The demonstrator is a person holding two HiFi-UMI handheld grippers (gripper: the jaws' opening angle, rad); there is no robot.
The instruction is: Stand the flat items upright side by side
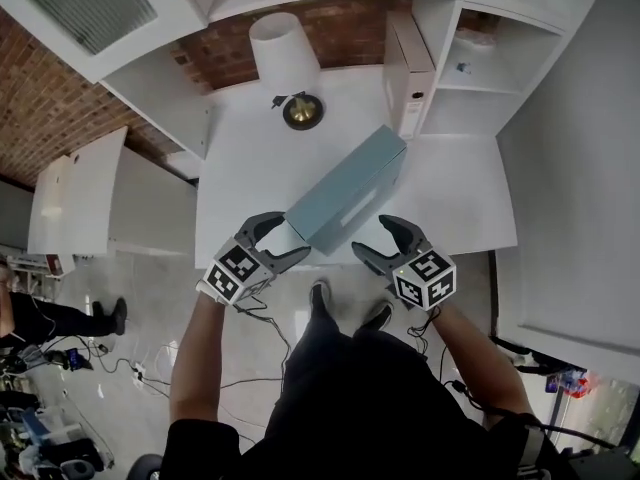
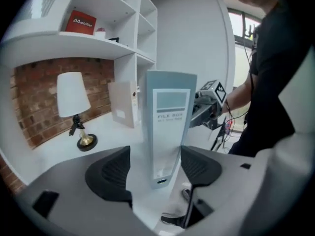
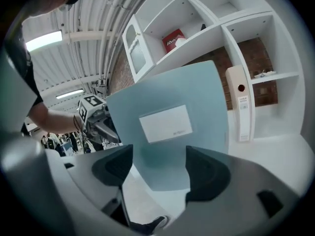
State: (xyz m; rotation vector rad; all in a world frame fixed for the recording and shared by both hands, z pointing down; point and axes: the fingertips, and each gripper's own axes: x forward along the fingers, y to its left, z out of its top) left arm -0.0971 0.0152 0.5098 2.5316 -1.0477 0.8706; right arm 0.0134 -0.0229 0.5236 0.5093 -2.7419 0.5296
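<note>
File box (image 1: 345, 193) laid on white bench (image 1: 240, 168), left gripper (image 1: 290, 238) at its 7 o'clock, right gripper (image 1: 370, 236) at 5 o'clock, both jaws spread open

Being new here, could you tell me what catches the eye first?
A blue-grey file box stands upright at the front edge of the white desk, its spine between the open jaws of the left gripper, the right gripper open at its side. Behind stand a lamp and a white box.

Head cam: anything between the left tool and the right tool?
Yes: the near end of the flat-lying grey-blue cardboard file box sits between the left tool and right tool, shown in the head view. Both tools stand open.
</note>
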